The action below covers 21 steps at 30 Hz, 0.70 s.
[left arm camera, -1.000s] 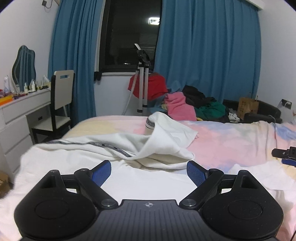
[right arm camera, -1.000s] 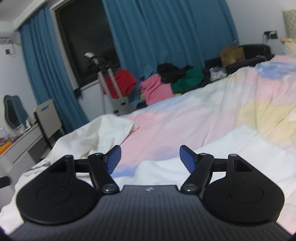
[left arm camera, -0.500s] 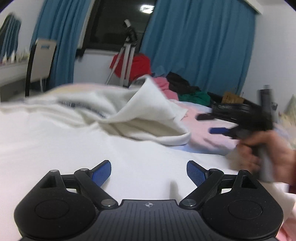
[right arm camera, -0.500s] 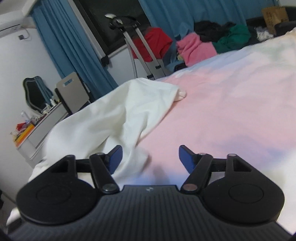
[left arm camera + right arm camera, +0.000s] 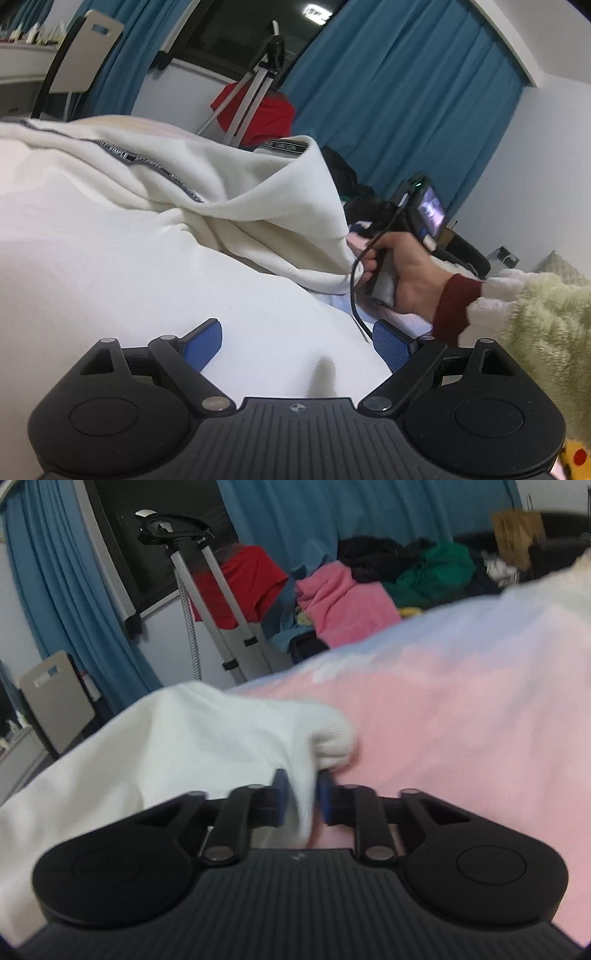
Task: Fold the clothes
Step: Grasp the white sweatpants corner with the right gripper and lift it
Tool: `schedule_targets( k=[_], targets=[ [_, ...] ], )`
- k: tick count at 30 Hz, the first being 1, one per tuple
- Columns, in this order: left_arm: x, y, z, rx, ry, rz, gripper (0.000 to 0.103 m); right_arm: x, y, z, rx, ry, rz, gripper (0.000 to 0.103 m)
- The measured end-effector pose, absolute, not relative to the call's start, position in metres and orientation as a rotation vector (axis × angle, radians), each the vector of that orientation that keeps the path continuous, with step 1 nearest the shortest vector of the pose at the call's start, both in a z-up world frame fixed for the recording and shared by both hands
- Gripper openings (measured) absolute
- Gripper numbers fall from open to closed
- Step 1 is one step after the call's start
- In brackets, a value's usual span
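A white garment (image 5: 147, 240) with a dark lettered stripe (image 5: 147, 162) lies crumpled on the bed. My left gripper (image 5: 297, 338) hovers just over its flat part, jaws wide open with nothing between them. In the right wrist view, my right gripper (image 5: 301, 790) is closing its jaws on a fold of the white garment (image 5: 207, 731), just behind a ribbed cuff (image 5: 332, 738). Both blue pads touch the cloth. The left wrist view shows a person's hand (image 5: 406, 273) holding the right gripper's body at the garment's right edge, its fingertips hidden behind the fold.
The pastel pink and blue sheet (image 5: 461, 709) covers the bed to the right. Beyond the bed are pink (image 5: 343, 602) and green clothes (image 5: 436, 568), a red garment (image 5: 240, 579) on a steamer stand, a chair (image 5: 85, 55) and blue curtains. A fluffy sleeve (image 5: 535, 314) is at the right.
The right gripper swept left across the bed to the garment's cuff and its jaws closed on the cloth. The left gripper sank toward the garment and rolled; the hand came into its view.
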<state>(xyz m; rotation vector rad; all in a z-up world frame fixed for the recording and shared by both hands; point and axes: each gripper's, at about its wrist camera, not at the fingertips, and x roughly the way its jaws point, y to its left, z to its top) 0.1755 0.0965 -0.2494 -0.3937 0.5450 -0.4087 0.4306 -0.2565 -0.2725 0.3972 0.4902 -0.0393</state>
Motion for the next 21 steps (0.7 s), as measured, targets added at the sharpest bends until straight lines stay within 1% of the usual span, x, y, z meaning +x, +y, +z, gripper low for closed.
schedule_targets(
  k=[2, 5, 12, 16, 21],
  targets=[
    [0.174, 0.097, -0.248, -0.388, 0.537, -0.406, 0.09, 0.425, -0.259, -0.256, 0.348, 0.453, -0.06, 0.014],
    [0.161, 0.095, -0.242, -0.367, 0.525, -0.404, 0.09, 0.411, -0.28, -0.225, 0.324, 0.393, -0.14, 0.013],
    [0.152, 0.091, -0.233, -0.315, 0.504, -0.396, 0.09, 0.343, -0.382, -0.157, 0.294, 0.348, -0.445, 0.013],
    [0.148, 0.095, -0.226, -0.346, 0.499, -0.412, 0.09, 0.306, -0.448, -0.149, 0.37, 0.423, -0.528, 0.013],
    [0.138, 0.101, -0.212, -0.322, 0.474, -0.397, 0.09, 0.269, -0.477, -0.152, 0.391, 0.408, -0.522, 0.013]
  ],
)
